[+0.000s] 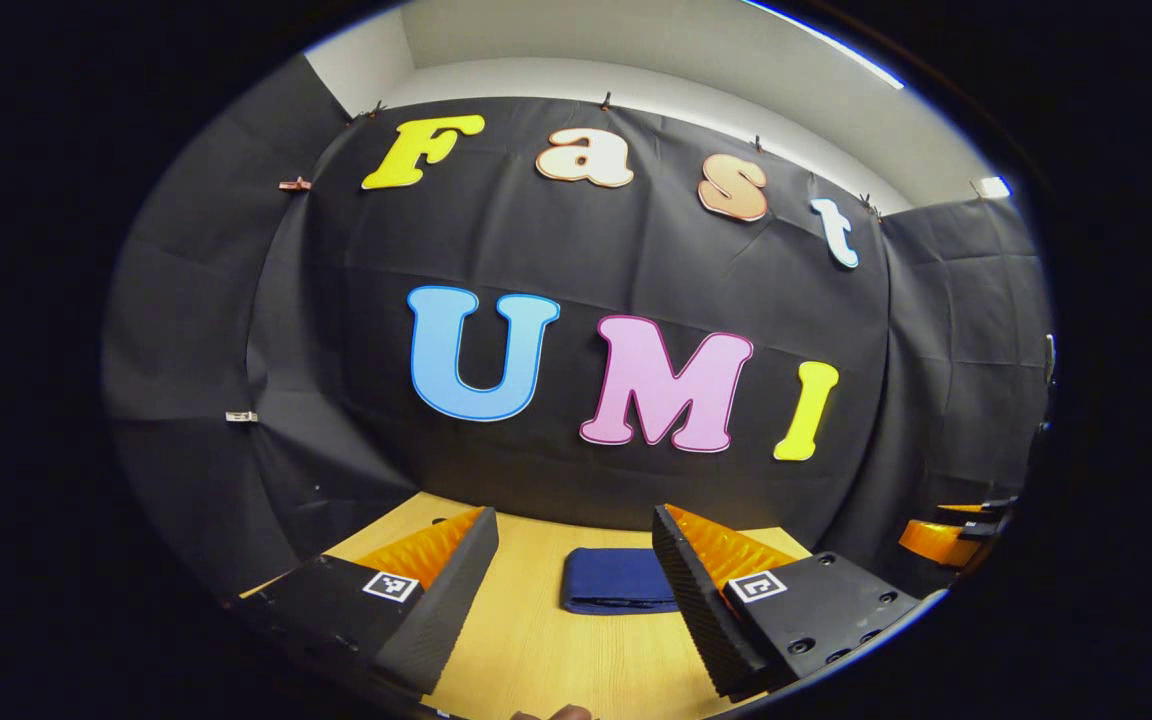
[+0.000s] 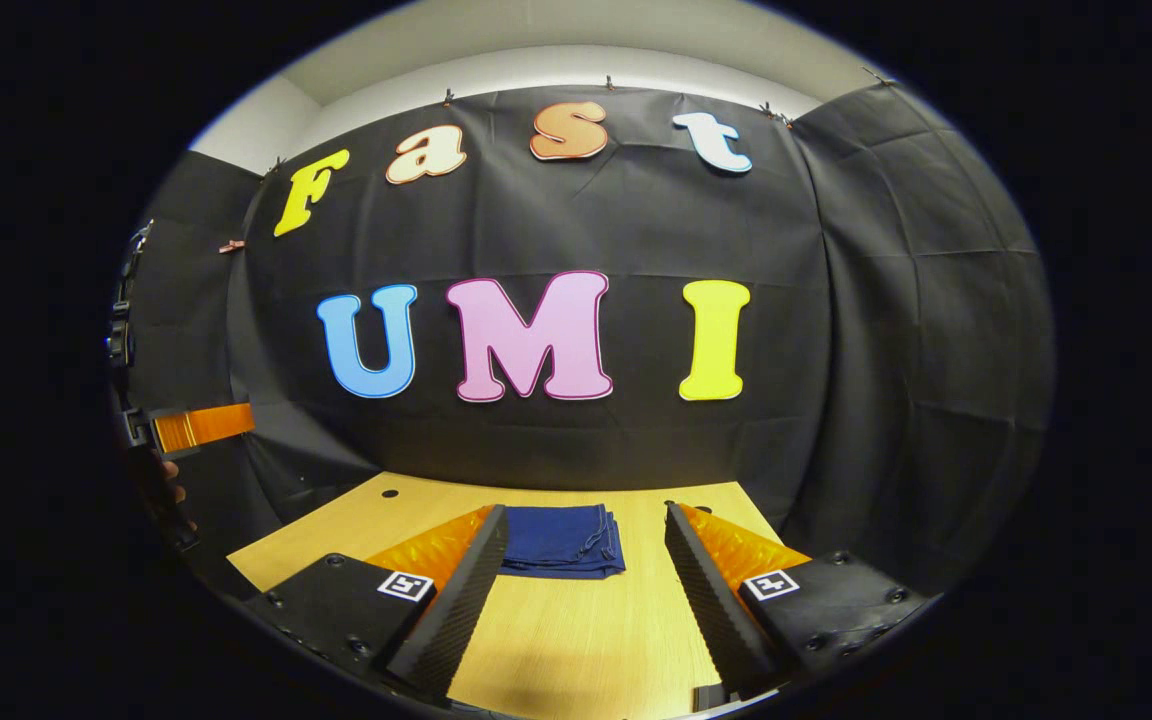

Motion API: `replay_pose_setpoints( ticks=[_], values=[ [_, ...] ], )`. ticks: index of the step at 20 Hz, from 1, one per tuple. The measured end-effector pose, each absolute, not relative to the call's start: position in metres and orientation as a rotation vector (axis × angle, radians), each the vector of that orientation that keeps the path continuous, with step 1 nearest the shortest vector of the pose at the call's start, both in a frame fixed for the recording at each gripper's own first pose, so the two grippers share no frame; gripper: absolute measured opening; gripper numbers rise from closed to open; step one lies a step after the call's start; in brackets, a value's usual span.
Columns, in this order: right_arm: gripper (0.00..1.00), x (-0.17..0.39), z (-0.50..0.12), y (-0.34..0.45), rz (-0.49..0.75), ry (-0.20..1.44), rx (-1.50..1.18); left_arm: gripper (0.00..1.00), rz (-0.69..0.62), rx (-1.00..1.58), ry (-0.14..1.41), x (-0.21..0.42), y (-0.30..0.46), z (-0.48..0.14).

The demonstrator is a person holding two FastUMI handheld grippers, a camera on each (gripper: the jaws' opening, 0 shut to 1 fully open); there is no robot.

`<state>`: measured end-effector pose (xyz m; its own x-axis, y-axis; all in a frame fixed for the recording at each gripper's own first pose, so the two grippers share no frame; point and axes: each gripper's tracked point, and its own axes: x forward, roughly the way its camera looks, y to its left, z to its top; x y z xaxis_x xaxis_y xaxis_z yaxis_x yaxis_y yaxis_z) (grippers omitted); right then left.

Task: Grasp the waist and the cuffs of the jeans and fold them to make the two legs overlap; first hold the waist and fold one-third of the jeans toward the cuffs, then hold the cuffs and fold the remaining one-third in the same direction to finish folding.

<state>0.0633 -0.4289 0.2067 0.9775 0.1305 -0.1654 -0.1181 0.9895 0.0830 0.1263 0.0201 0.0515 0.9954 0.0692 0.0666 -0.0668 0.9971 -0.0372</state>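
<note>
The dark blue jeans [image 1: 616, 580] lie folded into a compact stack on the wooden table [image 1: 556, 660], near its far edge. In the right gripper view the jeans [image 2: 564, 540] show stacked layers at their right side. My left gripper [image 1: 576, 575] is held above the table, short of the jeans, open with nothing between its fingers. My right gripper [image 2: 586, 570] hovers likewise, open and empty, with the jeans seen through the gap. The right gripper [image 1: 956, 535] appears at the far right of the left gripper view, and the left gripper [image 2: 191, 428] at the left edge of the right gripper view.
Black cloth walls close the booth behind and beside the table [image 2: 586, 650]. Two small dark holes [image 2: 389, 494] mark the tabletop near its far edge. A hand [image 2: 174, 480] shows under the left gripper, at the left edge of the right gripper view.
</note>
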Motion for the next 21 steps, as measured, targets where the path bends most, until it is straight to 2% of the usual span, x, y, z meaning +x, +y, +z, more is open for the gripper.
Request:
replay_pose_setpoints(
  ticks=[9,21],
  values=[
    [0.96,0.064,0.206,-0.399,0.153,0.178,0.046,0.96,0.052,-0.028,-0.076,0.127,0.034,0.055],
    [0.96,0.064,0.200,-0.357,0.127,0.197,0.019,0.96,0.033,-0.022,-0.043,0.132,0.079,0.038]
  ],
)
